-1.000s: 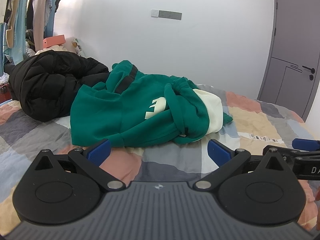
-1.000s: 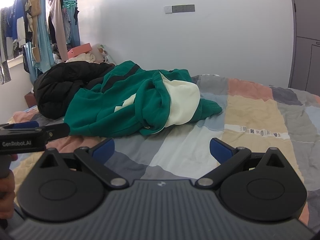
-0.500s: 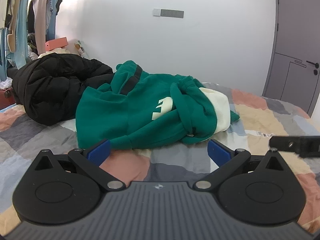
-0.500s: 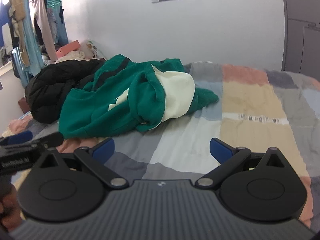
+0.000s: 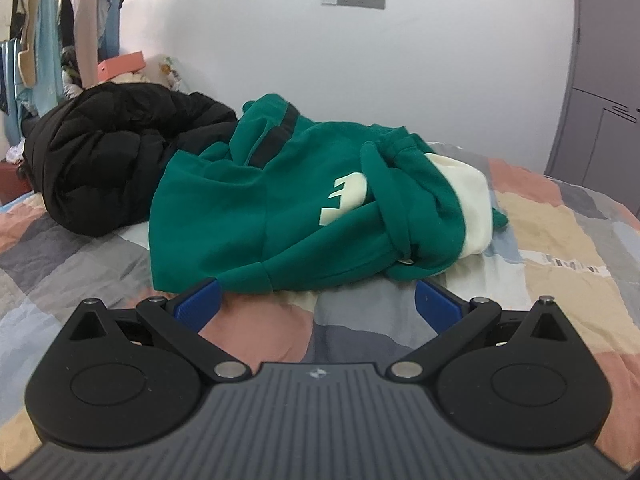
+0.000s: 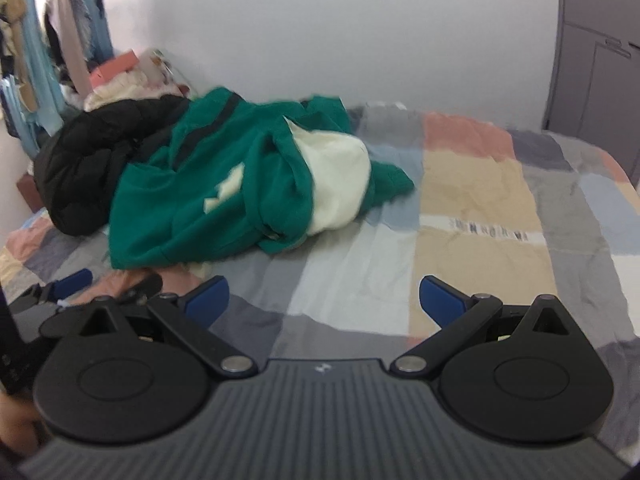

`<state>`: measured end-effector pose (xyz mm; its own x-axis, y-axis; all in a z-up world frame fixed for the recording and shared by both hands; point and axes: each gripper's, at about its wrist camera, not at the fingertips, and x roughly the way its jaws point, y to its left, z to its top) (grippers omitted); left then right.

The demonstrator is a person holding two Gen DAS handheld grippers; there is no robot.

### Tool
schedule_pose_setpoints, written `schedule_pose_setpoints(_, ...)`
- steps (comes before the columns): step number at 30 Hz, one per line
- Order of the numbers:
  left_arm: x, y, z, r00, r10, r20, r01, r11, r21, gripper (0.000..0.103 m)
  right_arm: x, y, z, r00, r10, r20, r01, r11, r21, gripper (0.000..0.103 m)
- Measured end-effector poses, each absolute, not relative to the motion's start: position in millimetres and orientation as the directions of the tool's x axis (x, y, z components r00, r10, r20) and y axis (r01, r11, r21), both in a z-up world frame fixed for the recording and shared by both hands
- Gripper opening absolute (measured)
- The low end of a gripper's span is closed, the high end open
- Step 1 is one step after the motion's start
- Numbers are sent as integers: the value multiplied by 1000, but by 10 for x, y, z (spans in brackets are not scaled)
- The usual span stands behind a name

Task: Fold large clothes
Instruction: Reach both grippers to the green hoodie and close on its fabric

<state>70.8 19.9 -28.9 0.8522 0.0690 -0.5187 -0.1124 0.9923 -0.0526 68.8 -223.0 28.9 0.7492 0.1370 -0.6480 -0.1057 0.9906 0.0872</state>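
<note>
A crumpled green hoodie (image 5: 288, 216) with a cream lining and a cream print lies bunched on the patchwork bedspread (image 5: 560, 240). My left gripper (image 5: 316, 300) is open, its blue fingertips just short of the hoodie's near hem, nothing between them. In the right wrist view the same green hoodie (image 6: 224, 196) lies to the upper left, and my right gripper (image 6: 324, 296) is open over bare bedspread (image 6: 480, 200), well clear of the cloth. The left gripper (image 6: 104, 284) shows at the left edge there, by the hem.
A black puffer jacket (image 5: 112, 152) is heaped against the hoodie's left side. Hanging clothes (image 5: 60, 20) and a pink box (image 5: 120, 66) stand at the far left. A white wall is behind the bed, a grey door (image 5: 600, 100) to the right.
Both grippers have moved forward toward the hoodie. The right gripper has left the left wrist view. The right view has risen and tilted down.
</note>
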Motion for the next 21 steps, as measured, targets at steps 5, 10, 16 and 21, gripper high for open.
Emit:
schedule_pose_setpoints(5, 906, 239, -355, 832, 79, -549, -144, 987, -75, 103, 869, -2285, 220, 706, 152, -692, -107, 988, 108, 103)
schedule_pose_setpoints(10, 1006, 239, -411, 823, 78, -563, -143, 987, -72, 103, 973, -2318, 184, 693, 177, -698, -102, 984, 148, 103)
schedule_pose_setpoints(16, 1072, 171, -424, 828, 61, -557, -114, 992, -61, 103, 996, -2339, 206, 699, 202, -686, -103, 978, 183, 103)
schedule_pose_setpoints(21, 1231, 132, -341, 851, 57, -523, -85, 996, -30, 103, 1137, -2332, 204, 728, 272, -629, -182, 962, 205, 103)
